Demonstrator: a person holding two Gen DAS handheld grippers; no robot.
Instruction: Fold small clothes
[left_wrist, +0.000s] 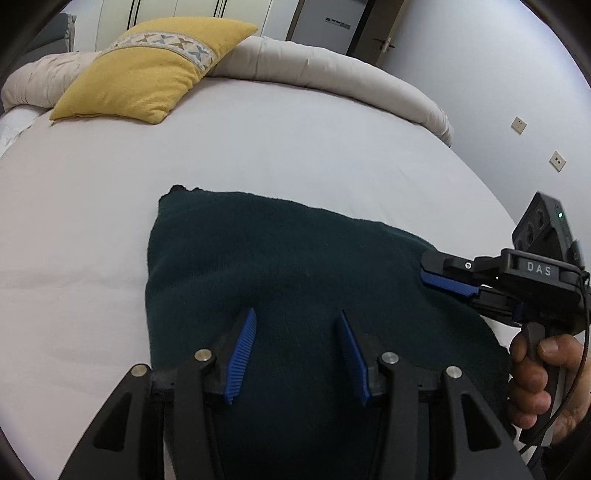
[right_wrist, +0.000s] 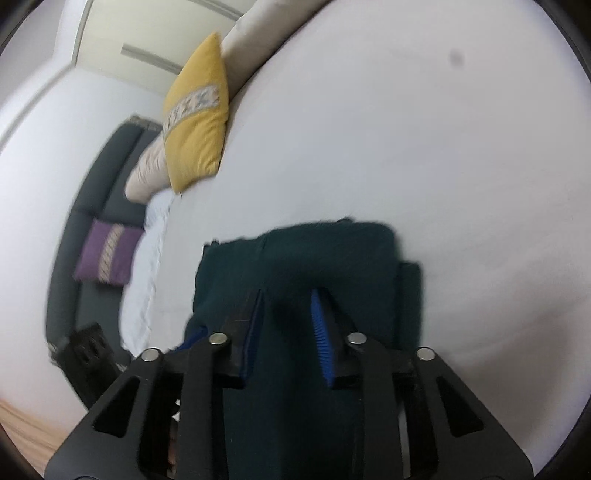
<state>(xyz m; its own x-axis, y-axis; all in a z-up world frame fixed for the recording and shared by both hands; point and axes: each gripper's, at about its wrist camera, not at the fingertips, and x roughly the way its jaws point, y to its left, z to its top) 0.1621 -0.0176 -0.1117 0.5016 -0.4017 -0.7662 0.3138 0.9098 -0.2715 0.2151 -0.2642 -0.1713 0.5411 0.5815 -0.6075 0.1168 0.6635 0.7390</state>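
Fabric of the dark green garment (left_wrist: 280, 266) lies near the front edge of the bed (left_wrist: 258, 147), with bare sheet stretching left and beyond it to the yellow cushion (left_wrist: 155, 70) and rolled duvet (left_wrist: 332, 70). The left gripper (left_wrist: 297, 321) hovers over the cloth's near part, jaws spread. The right gripper (right_wrist: 288, 314) has its jaws at the garment's right edge, parted, with cloth between them; whether they pinch it cannot be told.
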